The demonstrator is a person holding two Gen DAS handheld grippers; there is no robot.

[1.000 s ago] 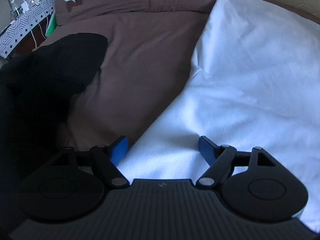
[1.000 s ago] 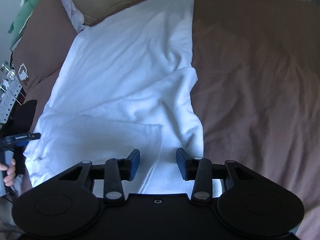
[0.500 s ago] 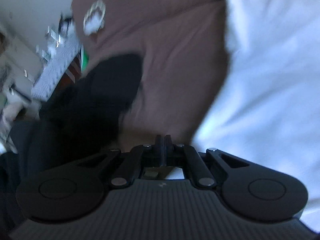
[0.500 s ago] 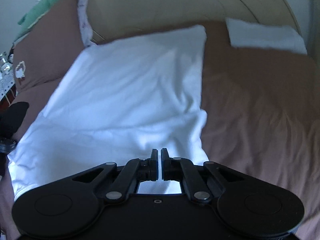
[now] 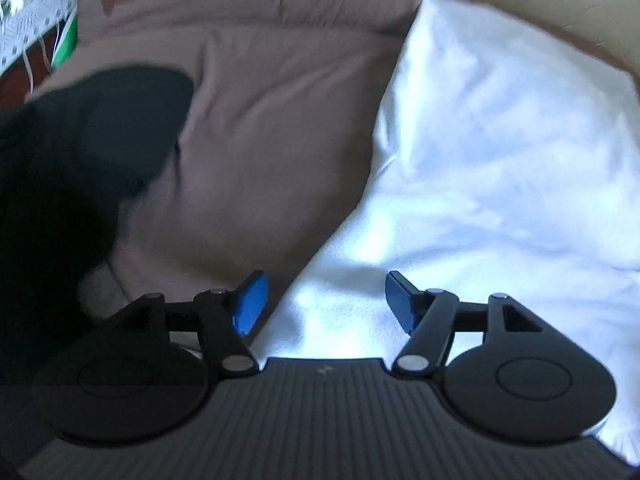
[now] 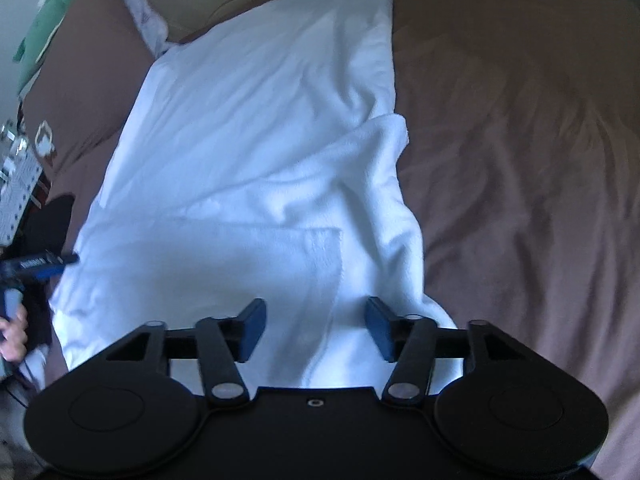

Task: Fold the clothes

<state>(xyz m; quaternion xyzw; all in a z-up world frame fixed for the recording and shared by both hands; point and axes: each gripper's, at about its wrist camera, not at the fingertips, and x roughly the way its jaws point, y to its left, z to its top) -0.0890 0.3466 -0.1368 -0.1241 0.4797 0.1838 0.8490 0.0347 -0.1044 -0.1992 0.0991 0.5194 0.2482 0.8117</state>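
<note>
Both jaws have just been opening, left gripper (image 5: 322, 302) and right gripper (image 6: 316, 328) hovering empty over the soft, floppy white garment (image 6: 260, 168) spread on the brown bedspread (image 6: 520, 160), best pinched at its near hem corners.

left gripper (image 5: 322, 300) jaws reopened, right gripper (image 6: 316, 326) too (both empty)

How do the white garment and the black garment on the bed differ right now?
The white garment is spread long across the brown bedcover, partly folded at its near end; the black garment lies bunched at the bed's left edge. White sits between both grippers' open jaws; black lies off to the side. Neither is gripped.
</note>
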